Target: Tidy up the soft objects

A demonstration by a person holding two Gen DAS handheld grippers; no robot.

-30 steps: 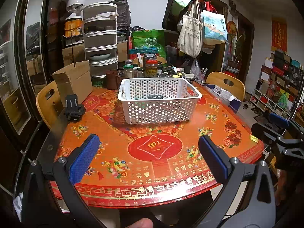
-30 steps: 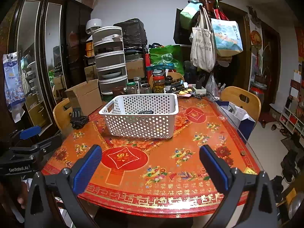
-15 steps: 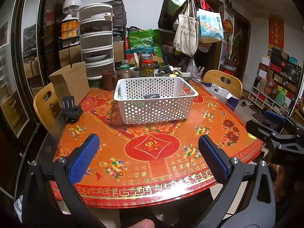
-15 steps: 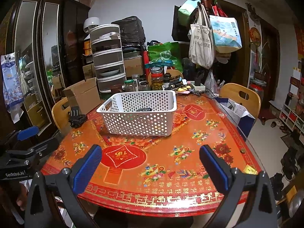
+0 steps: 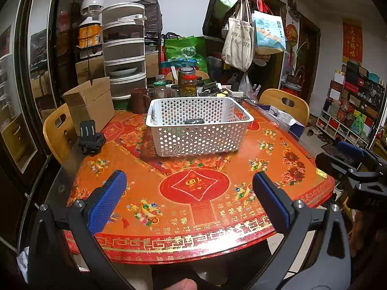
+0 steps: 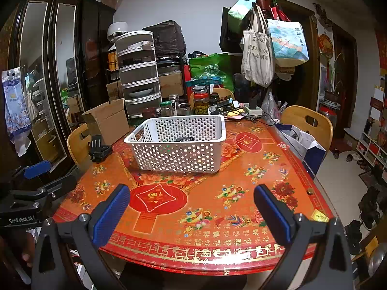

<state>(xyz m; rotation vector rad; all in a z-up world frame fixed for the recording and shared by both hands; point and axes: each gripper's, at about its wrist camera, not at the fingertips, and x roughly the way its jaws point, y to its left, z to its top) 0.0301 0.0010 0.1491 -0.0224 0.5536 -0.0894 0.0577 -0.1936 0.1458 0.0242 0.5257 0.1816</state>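
Two Claws Wide Over the Red Desk

Both claws hang at the near edge of the desk (image 5: 241,164), each with its blue pads spread wide and nothing between them. From the left wrist view the left claw (image 5: 189,200) faces the white perforated basket (image 5: 200,142), which stands near the middle of the desk, well apart from the pads. A small dark object (image 5: 194,121) lies on the basket floor toward its far side; what it is made of cannot be told. From the right wrist view the right claw (image 6: 191,210) points at the same basket (image 6: 179,154) from a little further right, and the dark object (image 6: 185,139) shows only as a low sliver over the front wall.

Left of the basket, a black camera mount (image 5: 90,137) sits on the desk by its edge, and an open cardboard box (image 5: 92,101) stands just behind it. Jars (image 5: 188,84) crowd the far side of the desk behind the basket. Wooden chairs (image 5: 286,102) stand around the desk. The right claw appears at the right edge of the left wrist view, and the left claw at the left edge of the right wrist view, both held off the desk's near rim.
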